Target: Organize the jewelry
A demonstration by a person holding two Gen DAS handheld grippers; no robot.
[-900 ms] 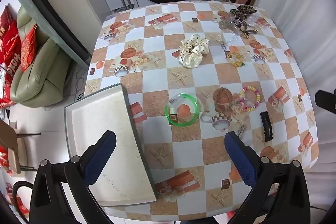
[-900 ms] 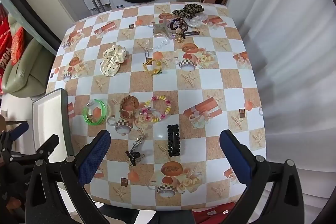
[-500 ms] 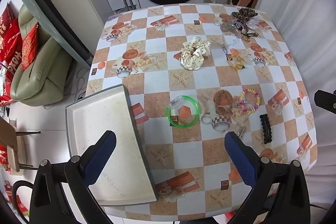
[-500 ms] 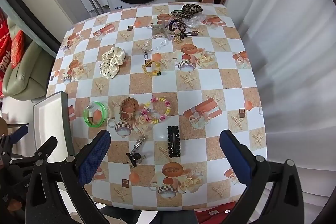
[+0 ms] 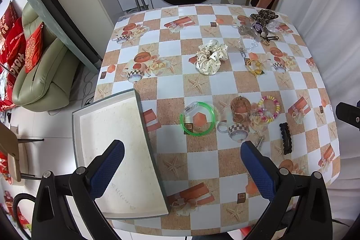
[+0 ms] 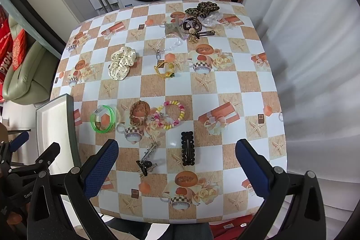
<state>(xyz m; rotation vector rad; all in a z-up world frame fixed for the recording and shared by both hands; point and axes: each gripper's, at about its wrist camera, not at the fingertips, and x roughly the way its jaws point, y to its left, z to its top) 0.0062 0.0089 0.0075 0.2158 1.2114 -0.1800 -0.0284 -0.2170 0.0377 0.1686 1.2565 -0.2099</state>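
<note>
Jewelry litters the worktop; a grey tray overhangs its left edge. Left tool and right tool hover spread wide, tilted steeply down, holding nothing.

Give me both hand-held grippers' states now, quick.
Left hand-held gripper: open, holding nothing.
Right hand-held gripper: open, holding nothing.
</note>
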